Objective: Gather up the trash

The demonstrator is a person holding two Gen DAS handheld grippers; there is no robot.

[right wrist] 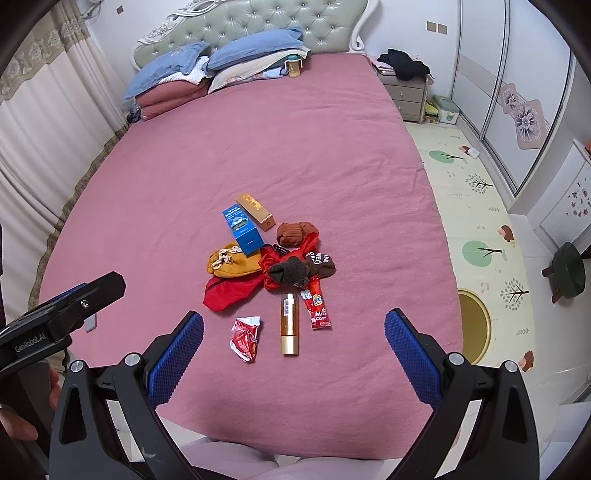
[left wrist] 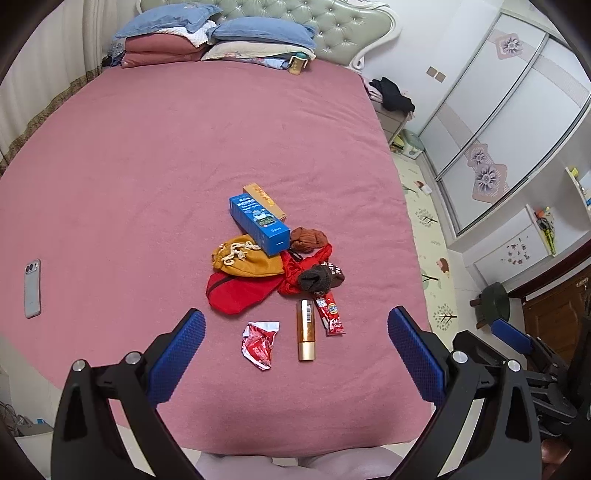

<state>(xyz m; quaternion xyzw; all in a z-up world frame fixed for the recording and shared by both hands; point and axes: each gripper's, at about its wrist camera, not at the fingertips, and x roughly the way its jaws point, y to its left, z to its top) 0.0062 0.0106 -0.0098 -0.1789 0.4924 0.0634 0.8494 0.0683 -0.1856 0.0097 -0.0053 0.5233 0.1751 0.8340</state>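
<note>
A wide bed [left wrist: 147, 166] under a pink cover fills the room, pillows [left wrist: 258, 33] stacked at the far headboard. Well left of the clutter, a phone [left wrist: 32, 288] lies flat on the cover. Near the middle sits a heap: a blue box [left wrist: 258, 225] lying against a gold box [left wrist: 265, 201], a mustard drawstring pouch [left wrist: 245, 260] just nearer, a red cloth bag [left wrist: 240, 291] under it, and dark knitted pieces [left wrist: 317, 277] on red fabric to the right.

The left tool [left wrist: 295, 332] hovers over the near edge, its blue pads spread wide and holding nothing. The right tool [right wrist: 293, 332] hangs beside it, spread just as wide and likewise bare.

The trash lies nearest, between the pads: a gold tube [left wrist: 306, 330] lying lengthwise, a red candy wrapper [left wrist: 332, 314] just to its right, and a crumpled red-and-white wrapper [left wrist: 260, 343] just to its left, apart from it.
</note>
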